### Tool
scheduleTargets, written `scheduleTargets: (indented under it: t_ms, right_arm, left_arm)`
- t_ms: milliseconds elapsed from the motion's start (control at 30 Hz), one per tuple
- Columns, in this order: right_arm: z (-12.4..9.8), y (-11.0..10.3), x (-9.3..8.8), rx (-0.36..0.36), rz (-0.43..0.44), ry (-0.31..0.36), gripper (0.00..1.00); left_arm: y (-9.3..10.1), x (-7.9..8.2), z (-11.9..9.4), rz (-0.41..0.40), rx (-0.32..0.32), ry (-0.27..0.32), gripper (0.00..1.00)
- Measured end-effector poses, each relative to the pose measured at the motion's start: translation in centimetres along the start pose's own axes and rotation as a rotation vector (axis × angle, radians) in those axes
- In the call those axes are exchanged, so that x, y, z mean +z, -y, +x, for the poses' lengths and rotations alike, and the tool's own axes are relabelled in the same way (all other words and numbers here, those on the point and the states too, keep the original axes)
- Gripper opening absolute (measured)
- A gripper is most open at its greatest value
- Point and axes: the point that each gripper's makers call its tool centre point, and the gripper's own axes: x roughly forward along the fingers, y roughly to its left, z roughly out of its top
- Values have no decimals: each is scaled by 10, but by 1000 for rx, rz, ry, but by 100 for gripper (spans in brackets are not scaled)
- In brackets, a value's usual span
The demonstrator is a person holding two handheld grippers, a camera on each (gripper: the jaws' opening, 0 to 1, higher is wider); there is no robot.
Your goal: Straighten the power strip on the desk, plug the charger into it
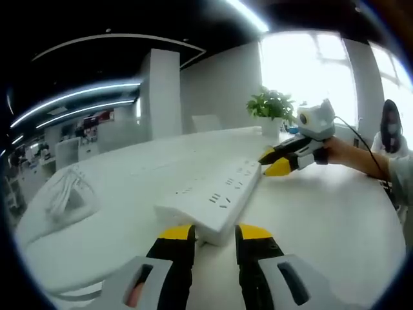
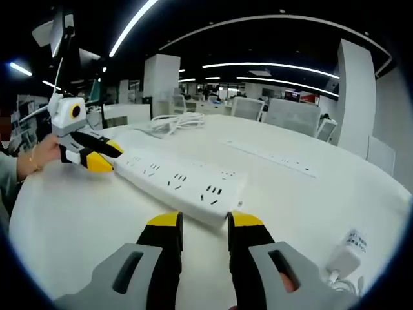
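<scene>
Two hand-held grippers (image 1: 214, 234) (image 2: 203, 221) at opposite ends of power strip (image 1: 216, 194).

A white power strip (image 1: 216, 194) lies diagonally on a white desk (image 1: 335, 219). The left gripper (image 1: 214, 237), yellow-tipped jaws slightly apart, sits at the strip's near end. At the far end, the right gripper (image 1: 274, 163), held by a hand (image 1: 341, 152), touches the strip. A coiled white cable (image 1: 64, 190) lies left; a potted plant (image 1: 271, 110) stands behind.
</scene>
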Motion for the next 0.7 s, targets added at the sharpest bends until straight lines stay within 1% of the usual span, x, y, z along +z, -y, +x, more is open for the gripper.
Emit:
scheduleTargets:
  t_ms: [167,333,467,700]
  right_arm:
    - [-5,-3,-2,10,-8,11,27]
    - [-13,-5,-5,28,-56,-1,25]
    - [-16,-4,-6,37,-38,5,25]
    - [-17,-7,-7,36,-36,13,25]
  left_arm:
    - [1,-1,-2,-9,-13,2,24]
    - [7,-2,-6,0,-43,-5,22]
    - [13,-3,-9,3,-80,-17,22]
    - [18,-4,-11,21,-92,-22,20]
